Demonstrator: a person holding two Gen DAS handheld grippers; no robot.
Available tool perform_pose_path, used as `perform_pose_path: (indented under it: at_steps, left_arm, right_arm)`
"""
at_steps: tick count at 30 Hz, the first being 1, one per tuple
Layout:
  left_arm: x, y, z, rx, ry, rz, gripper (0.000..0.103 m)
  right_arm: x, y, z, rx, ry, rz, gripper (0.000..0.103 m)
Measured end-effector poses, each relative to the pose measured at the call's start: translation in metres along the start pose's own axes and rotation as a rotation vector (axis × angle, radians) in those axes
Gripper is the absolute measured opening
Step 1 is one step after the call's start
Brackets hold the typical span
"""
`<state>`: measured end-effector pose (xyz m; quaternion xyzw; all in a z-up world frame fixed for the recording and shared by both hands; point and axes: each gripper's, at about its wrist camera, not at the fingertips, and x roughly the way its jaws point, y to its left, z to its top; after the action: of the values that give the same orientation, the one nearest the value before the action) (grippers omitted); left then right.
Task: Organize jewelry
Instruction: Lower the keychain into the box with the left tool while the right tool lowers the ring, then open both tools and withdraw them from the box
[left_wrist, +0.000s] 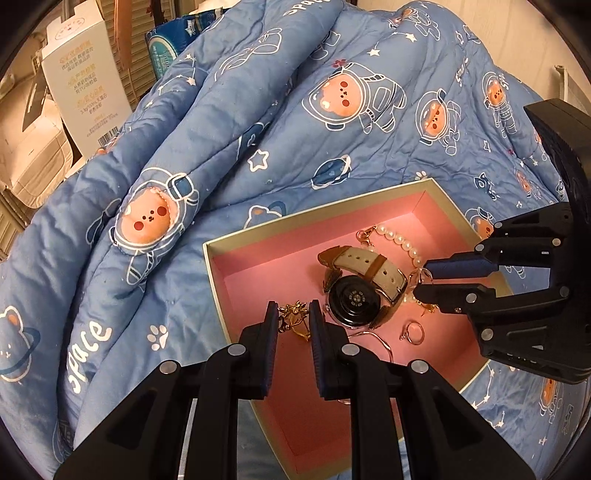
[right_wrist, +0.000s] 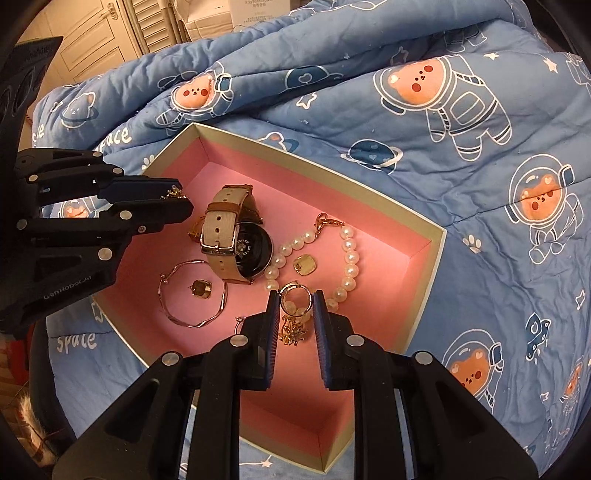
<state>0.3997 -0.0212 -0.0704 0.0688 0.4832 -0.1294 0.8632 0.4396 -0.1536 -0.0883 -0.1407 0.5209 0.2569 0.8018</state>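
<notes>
A pink-lined box with a cream rim (left_wrist: 210, 254) (right_wrist: 439, 240) lies on a blue quilt. Inside it are a beige-strapped watch (left_wrist: 354, 295) (right_wrist: 236, 240), a pearl bracelet (left_wrist: 399, 240) (right_wrist: 347, 258), a thin bangle (right_wrist: 192, 295), square gold earrings (right_wrist: 306, 265) and a small ring (left_wrist: 415, 332). My left gripper (left_wrist: 294, 308) (right_wrist: 184, 195) hangs over the box's left part, shut on a gold ornamental earring (left_wrist: 293, 319). My right gripper (right_wrist: 295, 297) (left_wrist: 421, 278) hovers above the box floor by the pearls, shut on a gold hoop earring (right_wrist: 295, 301) with a dangling charm.
The blue astronaut-print quilt (left_wrist: 258, 110) (right_wrist: 480, 166) rises in thick folds behind and around the box. White cartons (left_wrist: 85, 81) stand at the far left, beyond the bed. Cabinet doors (right_wrist: 92, 40) show at the back.
</notes>
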Motion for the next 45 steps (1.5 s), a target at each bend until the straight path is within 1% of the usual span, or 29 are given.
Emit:
perform_pose_path:
  at_steps: [6, 10, 18, 20, 24, 28, 29, 30, 32, 33, 34, 36, 38, 41, 44, 45]
  left_arm:
    - [0.013, 0.002, 0.009, 0.012, 0.018, 0.015, 0.016]
    - [0.016, 0.001, 0.012, 0.027, 0.016, 0.017, 0.016]
    - [0.019, -0.001, 0.013, 0.066, 0.014, 0.032, 0.017]
    - [0.019, -0.002, 0.013, 0.065, 0.011, 0.03, 0.021]
    - [0.014, -0.003, 0.014, 0.063, -0.014, 0.035, 0.042]
    - [0.011, -0.004, 0.014, 0.063, -0.02, 0.033, 0.044]
    - [0.01, -0.004, 0.014, 0.063, -0.022, 0.032, 0.044]
    - [0.01, -0.004, 0.014, 0.064, -0.024, 0.031, 0.046]
    - [0.006, -0.004, 0.014, 0.062, -0.033, 0.033, 0.049]
    - [0.005, -0.004, 0.014, 0.06, -0.037, 0.037, 0.054]
    - [0.003, -0.004, 0.014, 0.058, -0.042, 0.041, 0.055]
    - [0.0, -0.002, 0.014, 0.05, -0.051, 0.04, 0.057]
    - [-0.003, 0.0, 0.013, 0.035, -0.059, 0.034, 0.058]
    - [-0.009, 0.0, 0.01, 0.024, -0.074, 0.026, 0.06]
    - [-0.016, -0.003, 0.008, 0.026, -0.095, 0.031, 0.067]
    - [-0.018, -0.004, 0.007, 0.026, -0.103, 0.035, 0.071]
  right_arm:
    - [0.006, -0.005, 0.006, -0.002, 0.009, -0.009, 0.019]
    - [0.012, -0.005, 0.015, -0.008, 0.022, -0.012, 0.019]
    - [0.023, -0.003, 0.016, -0.024, 0.04, -0.022, 0.019]
    - [0.028, 0.002, 0.014, -0.031, 0.039, -0.026, 0.019]
    - [0.031, 0.005, 0.012, -0.037, 0.034, -0.032, 0.019]
    - [0.025, 0.004, 0.011, -0.04, 0.026, -0.041, 0.022]
    - [0.023, 0.005, 0.011, -0.04, 0.021, -0.042, 0.027]
    - [0.021, 0.005, 0.01, -0.042, 0.013, -0.043, 0.035]
    - [0.011, 0.005, 0.008, -0.043, -0.006, -0.051, 0.041]
    - [0.009, 0.006, 0.008, -0.043, -0.013, -0.051, 0.041]
    - [0.006, 0.006, 0.008, -0.04, -0.02, -0.048, 0.041]
    - [0.002, 0.006, 0.007, -0.033, -0.032, -0.05, 0.043]
    - [-0.004, 0.007, 0.005, -0.029, -0.045, -0.062, 0.048]
    - [-0.012, 0.007, 0.0, -0.016, -0.069, -0.072, 0.049]
    - [-0.023, 0.009, -0.006, -0.002, -0.107, -0.068, 0.049]
    - [-0.026, 0.009, -0.009, 0.0, -0.116, -0.069, 0.049]
